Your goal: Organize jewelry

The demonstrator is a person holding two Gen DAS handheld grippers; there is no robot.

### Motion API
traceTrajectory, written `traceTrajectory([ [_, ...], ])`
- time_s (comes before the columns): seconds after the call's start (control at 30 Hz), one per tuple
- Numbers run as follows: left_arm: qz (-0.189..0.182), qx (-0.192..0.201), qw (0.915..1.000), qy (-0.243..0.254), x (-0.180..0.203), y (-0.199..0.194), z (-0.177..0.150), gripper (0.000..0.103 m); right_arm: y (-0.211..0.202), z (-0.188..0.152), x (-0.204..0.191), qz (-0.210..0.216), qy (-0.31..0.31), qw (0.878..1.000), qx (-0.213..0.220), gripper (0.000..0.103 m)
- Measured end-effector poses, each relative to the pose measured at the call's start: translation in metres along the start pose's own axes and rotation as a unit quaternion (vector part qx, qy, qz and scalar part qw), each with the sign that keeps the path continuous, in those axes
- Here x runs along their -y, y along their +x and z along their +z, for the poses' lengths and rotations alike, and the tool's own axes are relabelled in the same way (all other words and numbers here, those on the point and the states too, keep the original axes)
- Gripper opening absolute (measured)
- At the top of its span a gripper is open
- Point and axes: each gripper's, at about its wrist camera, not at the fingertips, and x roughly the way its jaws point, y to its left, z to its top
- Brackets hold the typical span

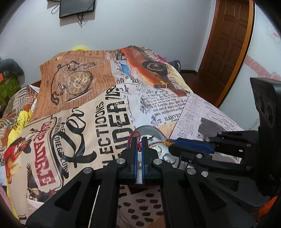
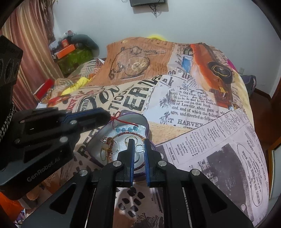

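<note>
A heart-shaped tin [image 2: 140, 118] with a white pad lies on the printed bedspread. It holds a red string bracelet with blue beads [image 2: 127, 129], a braided red-gold cord [image 2: 123, 135], gold rings [image 2: 103, 154] and a small stone ring [image 2: 104, 139]. My left gripper [image 1: 140, 142] is shut on the red string [image 1: 134, 136] at the tin's left rim [image 1: 149, 128]; it shows in the right wrist view [image 2: 105, 114]. My right gripper [image 2: 139, 145] is open over the tin's near edge, a wire hoop [image 2: 139, 147] between its fingers; it shows in the left wrist view [image 1: 173, 145].
The bedspread [image 1: 98, 108] covers the whole bed. Boxes and clutter [image 2: 70, 50] sit at the far left by a striped curtain [image 2: 29, 43]. A wooden door [image 1: 226, 45] stands at the right. A wall screen [image 1: 77, 7] hangs above.
</note>
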Motion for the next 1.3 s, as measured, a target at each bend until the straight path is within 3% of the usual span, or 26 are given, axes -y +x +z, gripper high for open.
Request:
traceTrajectory([
  [0.37,0.004,-0.023,0.9997,0.006,0.003,0.002,-0.008,0.009,0.007,0.0,0.003,-0.005,0.003,1.0,-0.01,0.009],
  [0.57,0.013,-0.005,0.9999,0.004,0.002,-0.012,-0.007,0.035,0.008,0.0,0.002,-0.009,0.002,1.0,-0.019,0.009],
  [0.8,0.024,0.016,0.9996,-0.006,-0.002,-0.036,0.0,0.036,-0.003,0.003,0.001,-0.013,0.003,1.0,-0.019,0.011],
  [1.1,0.036,0.082,0.996,-0.007,0.007,-0.107,0.012,0.036,-0.053,0.012,-0.014,-0.025,-0.01,0.999,0.021,0.012],
  [1.3,0.043,0.167,0.9851,0.0,0.027,-0.183,0.014,0.042,-0.125,0.019,-0.032,-0.04,-0.015,0.994,0.098,0.012],
])
